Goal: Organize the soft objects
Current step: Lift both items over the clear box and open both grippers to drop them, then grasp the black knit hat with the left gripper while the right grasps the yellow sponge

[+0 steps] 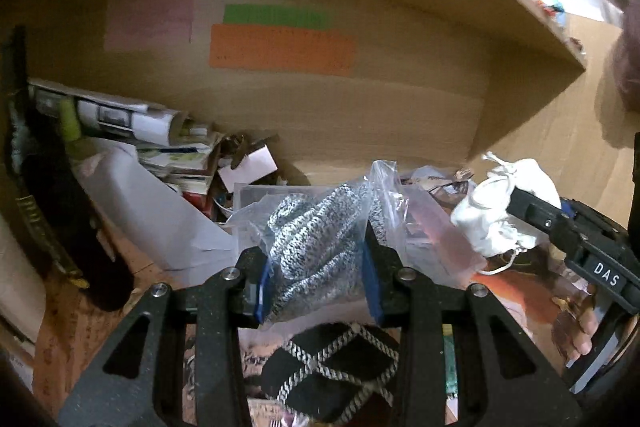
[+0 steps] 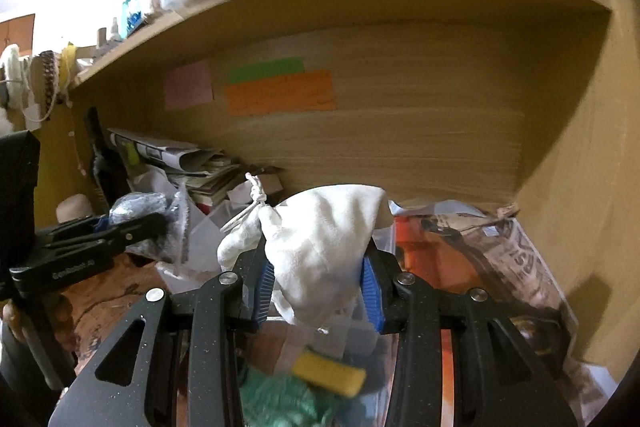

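Observation:
My left gripper (image 1: 318, 279) is shut on a clear plastic bag with a black-and-white knitted item (image 1: 316, 243) and holds it in the air in front of a wooden shelf niche. My right gripper (image 2: 318, 287) is shut on a white drawstring cloth pouch (image 2: 320, 239), also held up. In the left wrist view the right gripper (image 1: 516, 203) and its pouch (image 1: 500, 203) are at the right. In the right wrist view the left gripper (image 2: 132, 227) with its bag (image 2: 140, 207) is at the left. A black item with white diamond stitching (image 1: 336, 371) lies below the left gripper.
A wooden niche with pink (image 1: 148, 19), green (image 1: 276, 17) and orange (image 1: 280, 47) sticky notes on its back wall. Papers and magazines (image 1: 132, 123) pile at the left. A clear plastic box (image 1: 256, 191) stands ahead. A yellow sponge (image 2: 328, 375) and green cloth (image 2: 280, 403) lie below the right gripper. Magazines (image 2: 480, 259) lie at right.

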The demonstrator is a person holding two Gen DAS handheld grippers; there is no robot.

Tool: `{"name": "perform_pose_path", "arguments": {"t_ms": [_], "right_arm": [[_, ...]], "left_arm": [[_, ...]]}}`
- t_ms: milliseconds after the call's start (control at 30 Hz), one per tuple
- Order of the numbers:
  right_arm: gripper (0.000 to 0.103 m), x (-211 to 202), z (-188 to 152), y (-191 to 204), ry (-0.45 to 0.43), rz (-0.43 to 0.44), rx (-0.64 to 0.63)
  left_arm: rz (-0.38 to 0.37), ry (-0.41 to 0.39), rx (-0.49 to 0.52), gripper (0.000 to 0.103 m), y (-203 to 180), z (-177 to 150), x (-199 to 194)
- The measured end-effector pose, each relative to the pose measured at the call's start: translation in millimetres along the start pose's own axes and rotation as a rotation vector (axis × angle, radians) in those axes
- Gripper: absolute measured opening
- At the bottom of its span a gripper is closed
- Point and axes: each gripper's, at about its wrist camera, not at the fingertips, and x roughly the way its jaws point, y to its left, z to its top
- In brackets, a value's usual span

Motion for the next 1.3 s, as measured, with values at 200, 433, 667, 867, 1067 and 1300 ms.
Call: {"name": "perform_pose_path", "arguments": {"t_ms": [200, 433, 667, 867, 1067, 1300], "right_arm": [[0.035, 42.2, 2.5, 4.5, 0.098, -0.01, -0.028], [0.035, 88.4, -10.0, 2.0, 0.247, 0.0, -0.038], [0.036, 109.6, -23.0, 3.3, 0.329, -0.008, -0.065], [0.069, 98.7, -16.6, 3.8, 0.301, -0.015, -0.065], [0.081, 64.2, -0.3, 5.4, 0.185, -0.012, -0.074], [0.087, 18.7, 1.1, 7.4, 0.087, -0.006, -0.097]], "left_arm": [[-0.002, 0.102, 0.006, 0.037, 2.0, 7.7, 44.3], [0.012, 0.215, 0.05, 0.037, -3.8, 0.6, 85.0], [0.021, 0.287, 0.045, 0.037, -0.9, -7.1, 108.9], [0.021, 0.246, 0.034, 0.051, -0.7, -4.3, 93.7], [0.007, 0.123, 0.039, 0.073, -1.1, 8.2, 45.6], [0.006, 0.053, 0.057, 0.094, 0.5, 2.5, 2.4]]}}
